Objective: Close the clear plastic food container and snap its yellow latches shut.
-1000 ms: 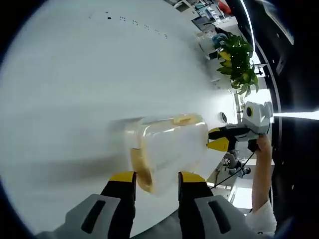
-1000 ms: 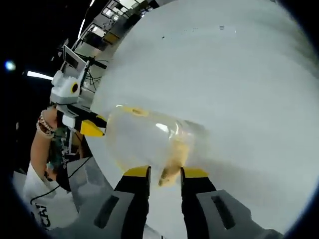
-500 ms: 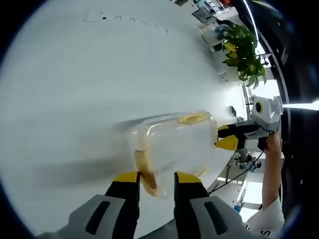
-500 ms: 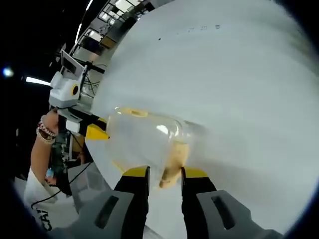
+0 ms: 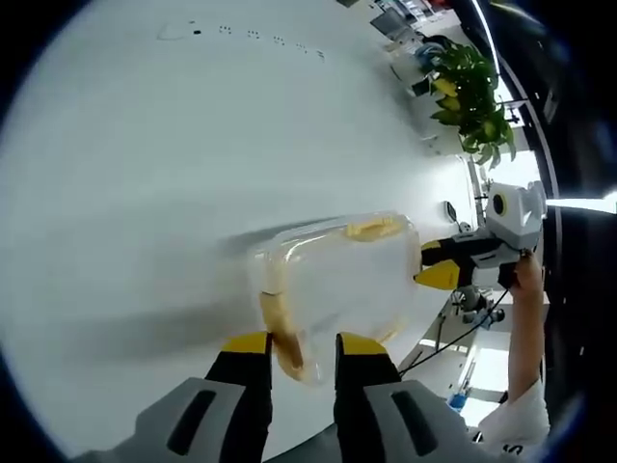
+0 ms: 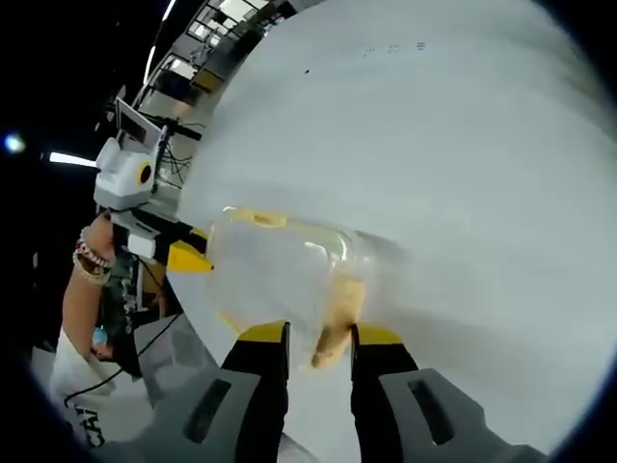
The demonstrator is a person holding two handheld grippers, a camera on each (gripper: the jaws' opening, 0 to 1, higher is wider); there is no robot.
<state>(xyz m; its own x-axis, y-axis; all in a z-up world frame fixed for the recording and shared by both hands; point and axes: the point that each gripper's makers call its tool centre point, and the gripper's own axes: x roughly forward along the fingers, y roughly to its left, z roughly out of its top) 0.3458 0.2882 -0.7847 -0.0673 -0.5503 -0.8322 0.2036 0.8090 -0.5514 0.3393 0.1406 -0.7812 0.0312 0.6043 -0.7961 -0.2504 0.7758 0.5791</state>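
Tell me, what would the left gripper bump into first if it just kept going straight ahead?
Probably the yellow latch on the clear plastic food container, sitting right between the left gripper tips; contact is unclear.

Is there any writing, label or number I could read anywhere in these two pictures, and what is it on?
Nothing reads clearly.
Small dark marks on the white table: too small to read.
White letters on the person's dark clothing: cut off, unreadable.
The clear plastic food container bears no visible label.

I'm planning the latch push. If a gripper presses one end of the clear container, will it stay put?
Probably not by itself. The container looks thin-walled, so likely light, and the white table looks smooth, so it may slide. The left gripper and right gripper sit at opposite ends, which should brace it.
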